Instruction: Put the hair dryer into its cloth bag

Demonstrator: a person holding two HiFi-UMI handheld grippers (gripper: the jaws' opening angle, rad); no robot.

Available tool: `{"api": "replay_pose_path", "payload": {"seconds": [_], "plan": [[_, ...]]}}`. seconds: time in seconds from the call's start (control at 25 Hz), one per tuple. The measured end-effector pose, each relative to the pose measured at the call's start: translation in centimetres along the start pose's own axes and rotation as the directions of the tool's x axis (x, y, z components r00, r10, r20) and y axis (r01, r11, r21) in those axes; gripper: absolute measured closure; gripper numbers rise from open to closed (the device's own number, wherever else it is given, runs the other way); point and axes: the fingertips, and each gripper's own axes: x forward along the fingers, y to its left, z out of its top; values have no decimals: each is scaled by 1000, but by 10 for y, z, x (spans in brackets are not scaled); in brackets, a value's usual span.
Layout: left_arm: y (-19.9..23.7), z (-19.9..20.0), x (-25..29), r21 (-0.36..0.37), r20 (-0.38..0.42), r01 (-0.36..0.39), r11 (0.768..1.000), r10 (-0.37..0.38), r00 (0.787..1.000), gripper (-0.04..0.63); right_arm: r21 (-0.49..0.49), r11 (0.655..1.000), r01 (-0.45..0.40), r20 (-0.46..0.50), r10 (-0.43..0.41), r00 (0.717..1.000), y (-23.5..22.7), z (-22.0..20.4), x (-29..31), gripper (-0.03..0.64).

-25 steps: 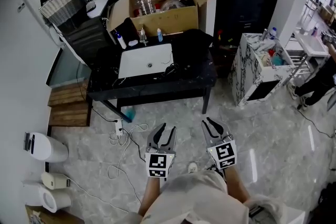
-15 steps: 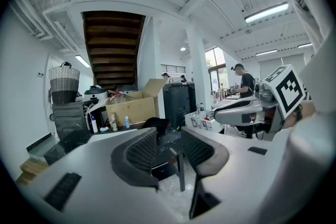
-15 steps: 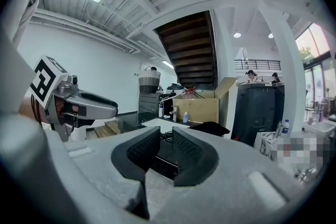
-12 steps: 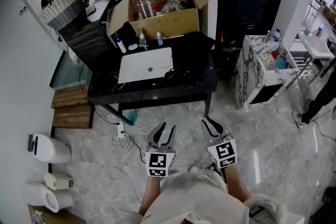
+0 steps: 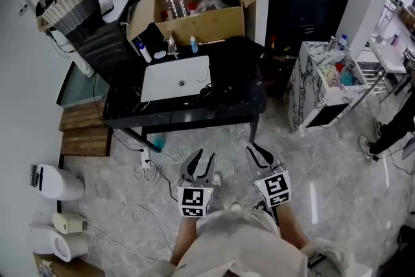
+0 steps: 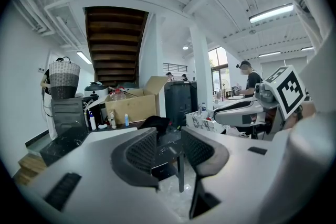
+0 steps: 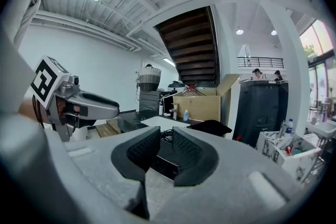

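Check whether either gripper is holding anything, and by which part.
Nothing is held: the left gripper and the right gripper are both empty, jaws slightly apart.

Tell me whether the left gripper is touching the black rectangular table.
Apart. The head view shows the left gripper over the pale marble floor, with bare floor between it and the black rectangular table.

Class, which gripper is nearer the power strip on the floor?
Left. The left gripper hovers just right of the power strip in the head view; the right gripper is farther right, beyond it.
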Motion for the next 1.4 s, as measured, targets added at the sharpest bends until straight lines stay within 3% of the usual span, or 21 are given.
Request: {"api": "replay_pose_path", "payload": {"seconds": [0.44, 0.96, 1.4], "plan": [[20, 8, 52, 17, 23, 69, 997, -69, 997, 449, 5, 998, 59, -1, -59, 998, -22, 2, 37, 555], [73, 28, 122, 23, 22, 153, 988, -153, 988, 449, 12, 991, 133, -18, -133, 991, -51, 29, 108, 555], [133, 36, 174, 27, 23, 180, 983, -180, 983, 449, 7, 987, 162, -16, -162, 987, -63, 51, 182, 557]]}}
